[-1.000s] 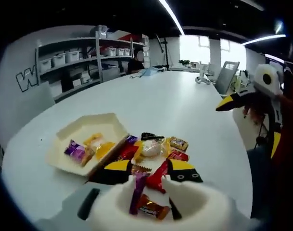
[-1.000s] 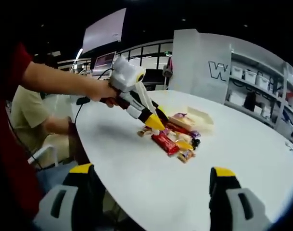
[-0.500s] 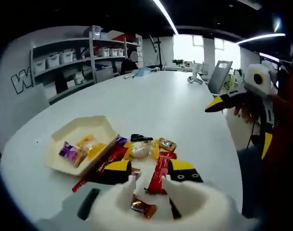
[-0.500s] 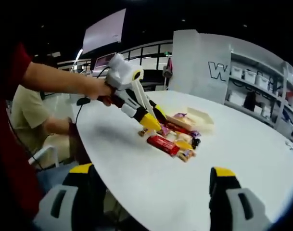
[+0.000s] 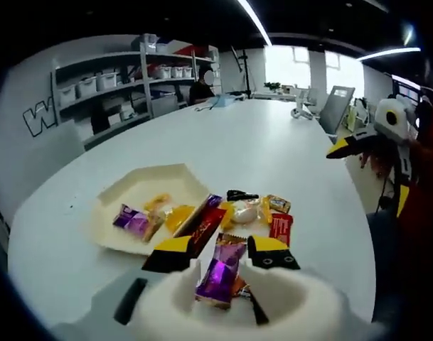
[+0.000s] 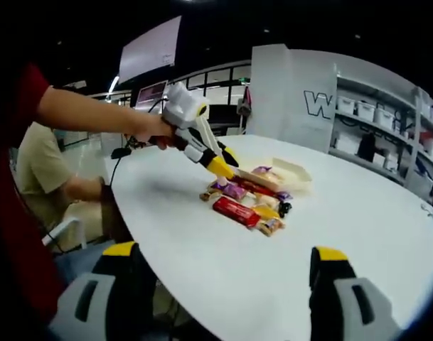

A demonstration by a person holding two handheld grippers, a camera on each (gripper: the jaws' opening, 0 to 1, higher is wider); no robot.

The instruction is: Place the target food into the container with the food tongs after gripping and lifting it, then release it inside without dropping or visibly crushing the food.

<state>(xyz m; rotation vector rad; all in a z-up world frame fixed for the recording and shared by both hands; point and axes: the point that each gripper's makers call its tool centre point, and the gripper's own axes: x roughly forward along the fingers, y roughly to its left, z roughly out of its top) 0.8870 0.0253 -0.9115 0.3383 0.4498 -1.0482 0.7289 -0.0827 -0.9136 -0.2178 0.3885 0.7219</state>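
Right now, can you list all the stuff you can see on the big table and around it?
table: one, white, round-edged, under everything.
container: one, cream tray, on the table left of the snack pile; holds a purple packet and yellow-orange packets.
red bar: one, on the table by the pile.
purple wrapper: one, shiny, between the left gripper's jaws.
black item: one, far edge of the pile.
shelves: white, against the wall, with bins.
left gripper: yellow-tipped, over the pile, held by a hand.
right gripper: yellow-tipped jaws apart, empty, above the table edge.
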